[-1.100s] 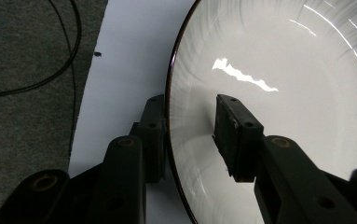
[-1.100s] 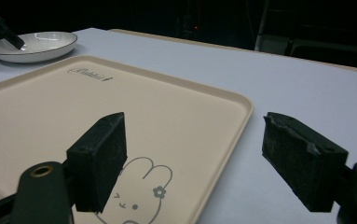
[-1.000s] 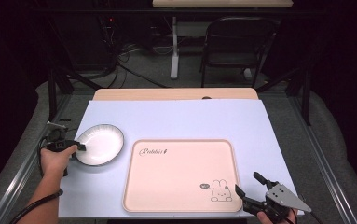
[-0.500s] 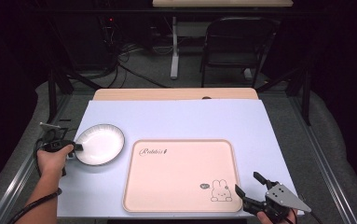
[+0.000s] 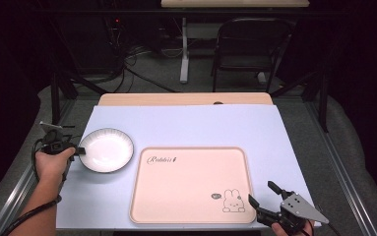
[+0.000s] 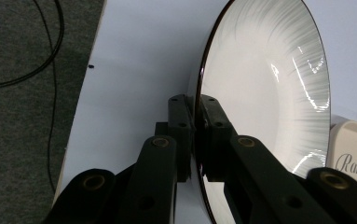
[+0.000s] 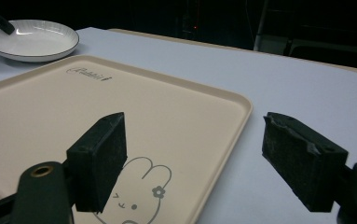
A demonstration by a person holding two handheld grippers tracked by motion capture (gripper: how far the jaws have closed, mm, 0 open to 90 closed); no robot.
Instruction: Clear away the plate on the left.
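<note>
L tool [image 6: 195, 112] view: pads clamped on plate [image 6: 264, 93] rim, close-up.

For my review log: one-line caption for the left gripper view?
Left claw shut on the rim of the white plate, beside the cream tray.

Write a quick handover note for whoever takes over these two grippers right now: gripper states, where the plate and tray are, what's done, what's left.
Left gripper: jaws have just been closing and are now shut on the rim of the white plate, at its left edge.
Right gripper: open, holding nothing, at the near right corner of the tray.
Plate: on the blue table cover, just left of the beige rabbit-print tray, which has nothing on it.
Done: plate gripped.
Left, probably: lift the plate and set it on the tray; the right gripper may need to steady the tray.
</note>
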